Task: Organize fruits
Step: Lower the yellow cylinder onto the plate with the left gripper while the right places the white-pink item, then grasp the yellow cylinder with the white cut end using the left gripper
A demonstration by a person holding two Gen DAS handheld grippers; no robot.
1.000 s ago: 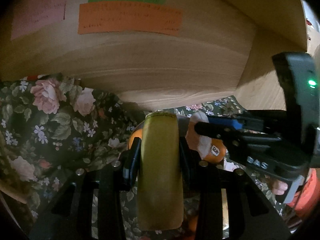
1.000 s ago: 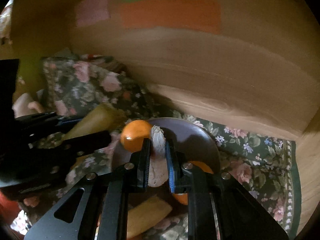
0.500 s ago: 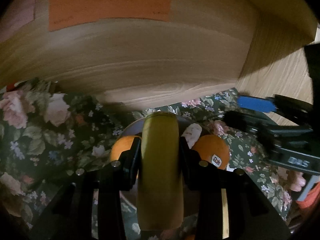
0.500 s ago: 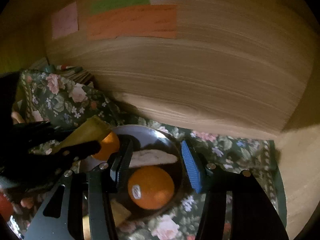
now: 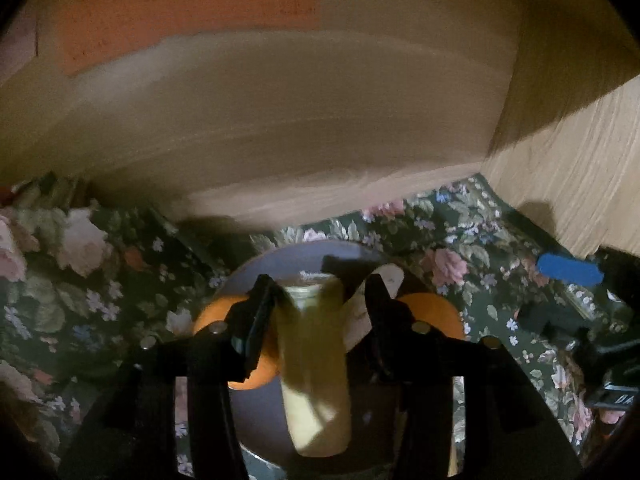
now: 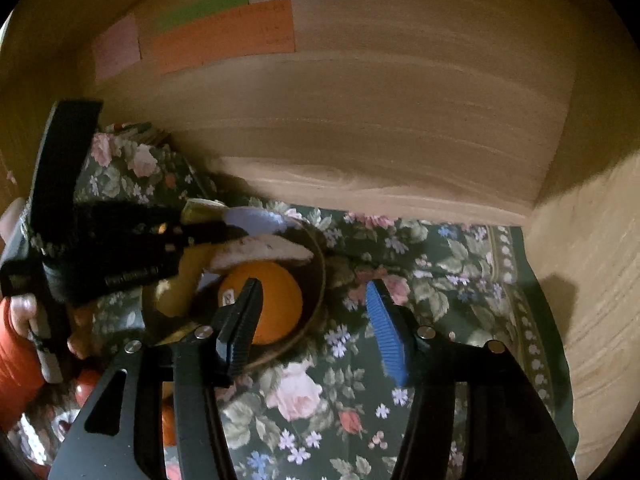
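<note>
Over plate [image 5: 248, 280]: left hand-held gripper [image 5: 320, 304] spread around banana [image 5: 316, 380]; right hand-held gripper [image 6: 316, 320] released, straddling plate rim.

right gripper [image 6: 314, 320]: black frame | blue pads [image 6: 386, 336] | silver screws
</note>
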